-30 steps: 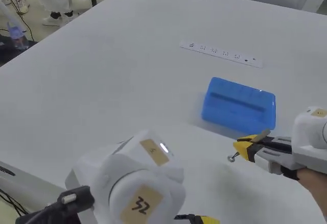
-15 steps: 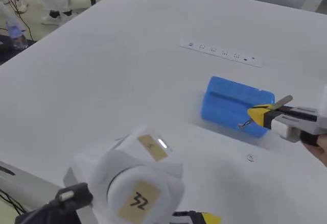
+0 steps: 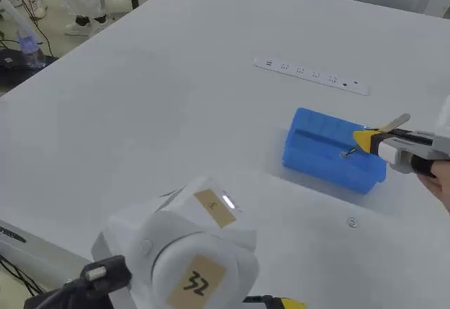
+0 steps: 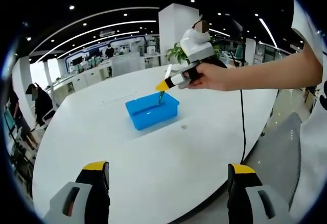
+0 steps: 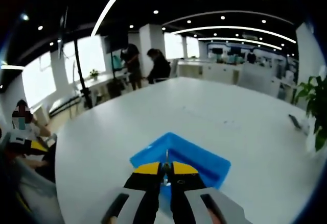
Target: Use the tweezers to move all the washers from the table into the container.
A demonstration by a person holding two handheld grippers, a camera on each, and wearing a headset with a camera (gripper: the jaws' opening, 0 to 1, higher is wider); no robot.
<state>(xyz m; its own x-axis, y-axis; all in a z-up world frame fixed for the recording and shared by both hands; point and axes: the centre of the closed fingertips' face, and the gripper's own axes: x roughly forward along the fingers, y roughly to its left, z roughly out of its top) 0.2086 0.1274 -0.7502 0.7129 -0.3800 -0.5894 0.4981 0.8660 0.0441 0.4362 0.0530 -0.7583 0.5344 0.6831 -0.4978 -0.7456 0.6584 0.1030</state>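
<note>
One washer (image 3: 352,222) lies flat on the white tabletop (image 3: 176,98), at the lower right of the head view, just below the near wall of the blue container (image 3: 323,173) and apart from it. The right gripper (image 3: 365,140) is at the right edge of that view, its yellow-tipped fingers (image 5: 148,168) pressed together on the tweezers (image 3: 351,151). The long axis of the tweezers runs down and to the left, and the points hang over the open container. Whether they hold a washer is too small to tell.

The left gripper (image 4: 167,167) sits low in the frame with its fingers wide apart and nothing between them. It is well away from both the washer and the container.

The next pick likely turns on one relation: the loose washer lies almost straight down the frame from the tweezer points, outside the container, and the right gripper is much the nearer of the two.
</note>
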